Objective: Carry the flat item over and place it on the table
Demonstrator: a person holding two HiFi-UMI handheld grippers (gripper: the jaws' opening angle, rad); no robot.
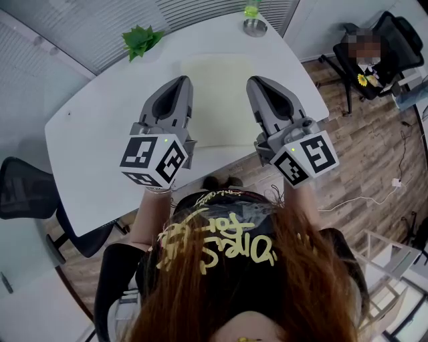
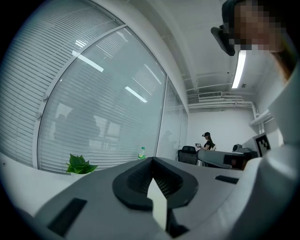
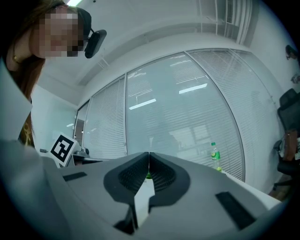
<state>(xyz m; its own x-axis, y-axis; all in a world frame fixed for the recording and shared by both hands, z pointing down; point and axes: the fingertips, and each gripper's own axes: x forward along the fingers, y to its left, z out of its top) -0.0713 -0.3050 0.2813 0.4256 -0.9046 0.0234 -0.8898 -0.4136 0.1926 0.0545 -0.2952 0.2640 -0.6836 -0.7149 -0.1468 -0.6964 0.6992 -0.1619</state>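
- The flat item (image 1: 221,100), a pale cream sheet, lies flat on the white table (image 1: 87,133), toward its middle, with its near edge close to the table's front edge.
- In the head view both grippers hang over the sheet's near corners and hide them, so contact with the sheet cannot be told.
- The left gripper (image 1: 180,80) has its jaws closed, the tips meeting in a thin seam in the left gripper view (image 2: 151,160). Nothing is pinched at the tips, and a pale strip shows through the slot behind them.
- The right gripper (image 1: 257,81) is also closed, tip to tip in the right gripper view (image 3: 149,153), with the same pale strip in its slot.
- Each gripper carries a marker cube, the left one (image 1: 154,160) and the right one (image 1: 306,157), nearest the person.
- A green leafy plant (image 1: 140,40) sits at the table's far left edge, also seen from the left gripper (image 2: 79,165).
- A green bottle (image 1: 251,10) stands at the far edge, to the plant's right.
- A black office chair (image 1: 27,190) stands at the table's left, and another (image 1: 394,40) at the upper right on the wooden floor (image 1: 361,160).
- A glass wall with blinds (image 2: 93,108) runs behind the table.
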